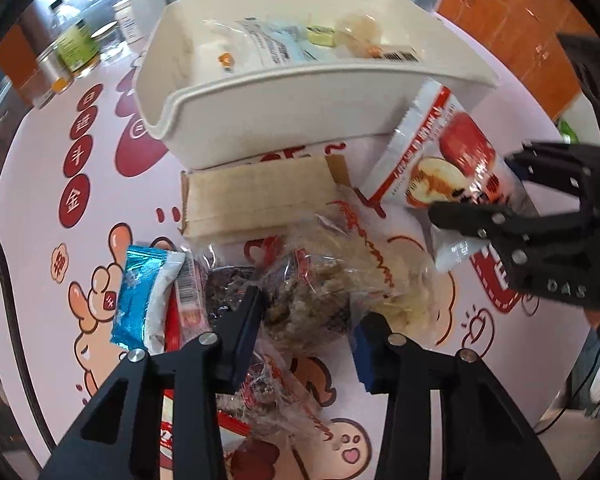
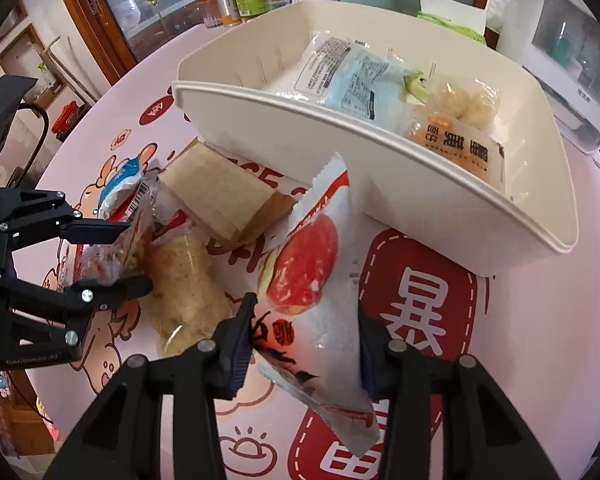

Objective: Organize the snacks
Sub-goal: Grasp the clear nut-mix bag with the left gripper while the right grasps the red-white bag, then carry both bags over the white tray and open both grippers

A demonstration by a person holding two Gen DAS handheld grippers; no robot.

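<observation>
Nearest the left wrist lens, left claw (image 1: 306, 332) aimed steeply down at a heap of snacks on the pink cartoon tablecloth (image 1: 100, 200); narrowed to a modest gap, pads pinching a clear bag (image 1: 320, 292) of brownish crumbly pieces; lower end of that bag lost behind the black fingers; print on it too creased to read.

Left of the claw, blue foil packet (image 1: 140, 288) lying against a red-and-white wrapper, barcode showing, rest tucked under the heap; just beyond, brown paper packet (image 1: 256, 196) flat on the cloth, near edge covered by the clear bag.

Farther back, white bin (image 1: 260, 92) with several packets already inside, most half hidden by its near wall; far left, green-labelled bottle (image 1: 74, 40), blurred, among jars hard to make out.

To the right, right claw (image 2: 304, 336) drawn in and clamped on both sides of a white apple packet (image 2: 312, 280); packet upright between the pads, top corner overlapping the bin's near wall, bottom corner cut off behind the right finger; touching the bin or not, impossible to tell.
</observation>
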